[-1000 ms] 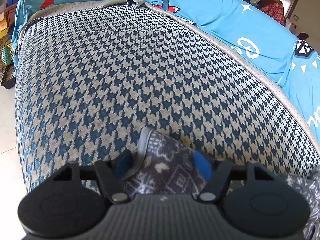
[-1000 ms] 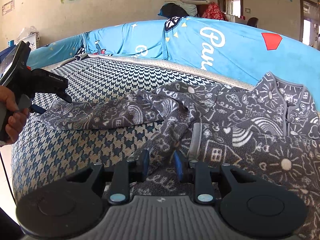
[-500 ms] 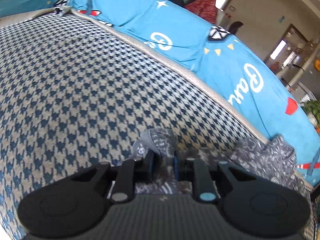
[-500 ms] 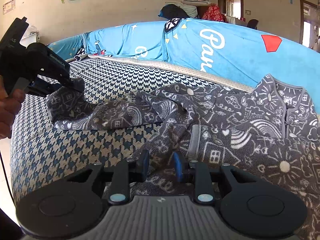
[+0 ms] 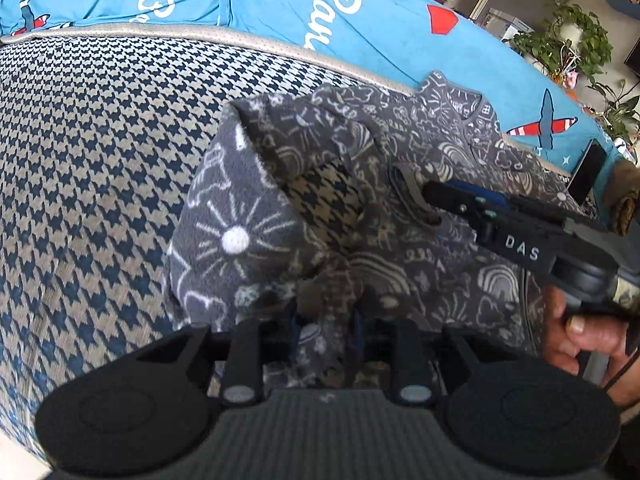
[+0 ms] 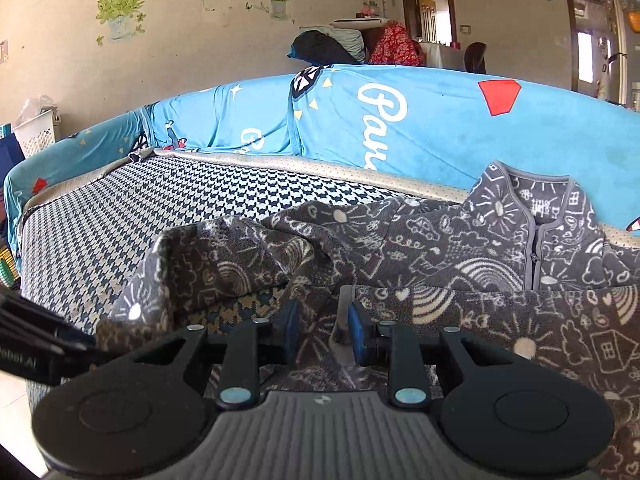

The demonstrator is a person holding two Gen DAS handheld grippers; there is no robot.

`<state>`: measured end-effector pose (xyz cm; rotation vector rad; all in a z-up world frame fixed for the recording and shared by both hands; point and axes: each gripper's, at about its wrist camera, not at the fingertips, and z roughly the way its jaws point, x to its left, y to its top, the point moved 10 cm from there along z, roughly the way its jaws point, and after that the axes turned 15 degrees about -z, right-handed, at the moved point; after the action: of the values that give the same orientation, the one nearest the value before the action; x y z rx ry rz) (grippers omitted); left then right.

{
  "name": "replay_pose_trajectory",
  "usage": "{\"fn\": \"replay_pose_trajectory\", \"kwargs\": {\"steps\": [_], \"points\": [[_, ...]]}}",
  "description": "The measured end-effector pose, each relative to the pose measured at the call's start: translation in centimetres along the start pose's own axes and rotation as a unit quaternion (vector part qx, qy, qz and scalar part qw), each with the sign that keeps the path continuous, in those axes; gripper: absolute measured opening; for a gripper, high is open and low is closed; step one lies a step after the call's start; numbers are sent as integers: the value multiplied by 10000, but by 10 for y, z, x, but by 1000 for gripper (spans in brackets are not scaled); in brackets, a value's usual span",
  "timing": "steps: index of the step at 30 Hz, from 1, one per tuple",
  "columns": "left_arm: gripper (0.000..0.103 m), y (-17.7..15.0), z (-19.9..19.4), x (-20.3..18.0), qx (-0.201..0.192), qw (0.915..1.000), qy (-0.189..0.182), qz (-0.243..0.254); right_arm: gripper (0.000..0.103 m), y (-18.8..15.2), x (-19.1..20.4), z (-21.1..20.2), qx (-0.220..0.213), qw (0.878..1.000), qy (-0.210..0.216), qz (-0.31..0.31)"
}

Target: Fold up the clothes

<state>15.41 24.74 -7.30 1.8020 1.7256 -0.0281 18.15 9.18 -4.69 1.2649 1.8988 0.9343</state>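
Houndstooth blue-and-beige sofa seat (image 6: 160, 208) carries the grey doodle-print fleece jacket (image 6: 460, 248), spread toward three o'clock, collar at one o'clock against the bright blue printed sofa cover (image 6: 440, 128). Its sleeve runs toward nine o'clock, doubled back over the body. Left gripper (image 5: 326, 322) jaws are opening with sleeve fabric between them; right gripper (image 6: 320, 332) pinches the jacket's grey-trimmed edge.

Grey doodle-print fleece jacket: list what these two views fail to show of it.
- Grey doodle-print fleece jacket: hem cut off by the right wrist view's lower edge.
- Its sleeve: cuff bunched inside the left gripper in the left wrist view.
- Its far sleeve: outside both frames.
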Motion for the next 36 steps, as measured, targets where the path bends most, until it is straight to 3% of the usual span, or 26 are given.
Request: {"fn": "replay_pose_trajectory", "kwargs": {"steps": [3,6,9,13,18,25,26,27,29,32,36], "points": [[24,-15,-1,1,116,9999,70,-28,26,2,7,-2,-82,9991,337,229],[31,-25,-8,4,137,9998,146,-49,27,1,18,-1,-79,9943,873,600],[47,-33,-19,8,111,9997,186,-97,32,-3,32,2,-39,9887,1286,773],[79,-20,-40,24,-256,9980,400,-429,36,-5,49,6,-9,9809,1686,974],[81,-13,-46,59,-392,9889,515,-1337,39,-8,72,16,180,9758,1948,980],[84,-22,-50,82,-428,9792,484,-1925,40,-18,91,28,368,9812,1791,618],[85,-22,-51,85,-484,9773,527,-1996,37,-18,92,27,370,9822,1752,564],[85,-21,-50,86,-535,9762,599,-2014,26,-18,93,26,372,9832,1713,511],[85,-17,-51,90,-653,9757,805,-1928,20,-20,94,23,364,9833,1710,512],[96,-13,-55,98,-803,9737,1002,-1884,18,-19,98,11,281,9829,1741,522],[96,-8,-68,117,-1076,9614,858,-2381,18,-17,111,-22,56,9764,1969,889]]}}
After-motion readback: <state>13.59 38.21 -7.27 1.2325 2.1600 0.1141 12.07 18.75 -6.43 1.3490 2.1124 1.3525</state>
